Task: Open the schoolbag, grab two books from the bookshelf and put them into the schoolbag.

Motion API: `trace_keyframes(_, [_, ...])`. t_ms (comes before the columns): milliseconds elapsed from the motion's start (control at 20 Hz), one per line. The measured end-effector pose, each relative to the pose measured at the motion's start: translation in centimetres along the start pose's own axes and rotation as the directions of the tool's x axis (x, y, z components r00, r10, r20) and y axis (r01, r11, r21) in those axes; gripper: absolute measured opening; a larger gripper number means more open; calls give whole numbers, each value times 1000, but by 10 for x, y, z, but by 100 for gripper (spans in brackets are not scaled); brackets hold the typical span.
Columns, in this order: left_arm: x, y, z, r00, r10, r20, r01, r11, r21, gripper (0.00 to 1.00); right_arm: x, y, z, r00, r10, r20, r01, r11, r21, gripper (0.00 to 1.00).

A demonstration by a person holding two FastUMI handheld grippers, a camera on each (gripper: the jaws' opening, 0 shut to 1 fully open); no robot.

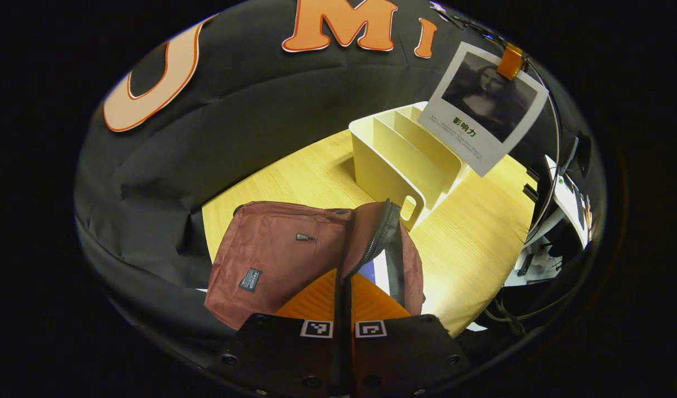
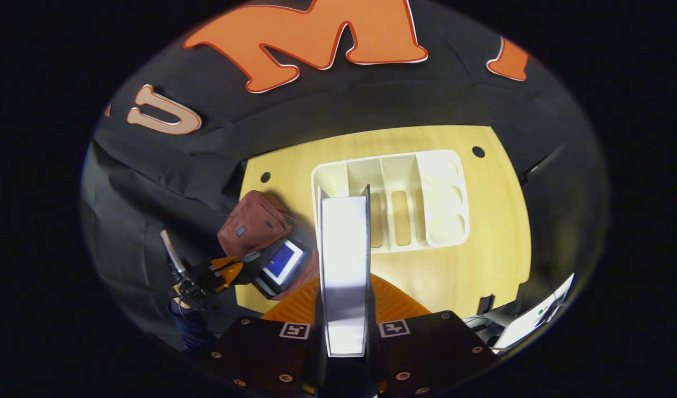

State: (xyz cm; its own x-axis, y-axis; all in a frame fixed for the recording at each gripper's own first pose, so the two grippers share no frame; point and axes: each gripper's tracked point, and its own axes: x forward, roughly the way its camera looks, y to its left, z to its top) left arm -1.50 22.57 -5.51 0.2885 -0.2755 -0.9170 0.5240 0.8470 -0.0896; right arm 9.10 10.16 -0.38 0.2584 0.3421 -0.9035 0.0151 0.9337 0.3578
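overhead, blue book (image 2: 283,261) inside open schoolbag (image 2: 253,228)

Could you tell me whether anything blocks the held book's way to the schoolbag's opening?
Nothing visible does. The right hand-held gripper holds the book above the table, while the left hand-held gripper holds the schoolbag flap up, with a blue book already inside.

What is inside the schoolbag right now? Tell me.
Through the schoolbag's open mouth, one blue-covered book lies inside. Anything beneath it is hidden by the bag's fabric. The second book sits in the right tongs.
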Motion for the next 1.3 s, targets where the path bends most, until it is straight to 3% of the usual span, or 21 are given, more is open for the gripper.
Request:
trace_keyframes(100, [-2,0,1,1000,1,1,-1,1000,3,1,2,8,-8,997,65,29,-66,997,28,30])
trace_keyframes(150, [-3,-1,0,1000,2,0,-2,1000,1,1,6,11,-14,994,98,40,-100,994,47,38])
trace_keyframes(200, [-3,-1,1,1000,2,1,-2,1000,-2,1,10,15,-20,991,126,48,-129,989,74,29])
trace_keyframes(350, [-6,1,3,1000,10,6,-10,1000,-13,1,28,25,-44,975,209,71,-217,968,128,28])
trace_keyframes(550, [-16,6,9,1000,16,8,-16,999,-28,1,57,54,-76,932,346,102,-361,909,210,28])
trace_keyframes(800, [-32,19,23,999,42,22,-41,998,-42,1,98,76,-105,903,413,120,-430,855,290,28])
trace_keyframes(950, [-38,21,27,999,49,21,-48,998,-47,1,131,91,-121,901,417,117,-432,842,324,28])
trace_keyframes(1050, [-42,19,31,999,49,23,-49,998,-39,1,148,109,-131,881,456,124,-469,807,359,28])
trace_keyframes(1300, [-48,16,34,999,48,25,-48,998,-31,1,195,142,-136,876,455,163,-479,776,410,28])
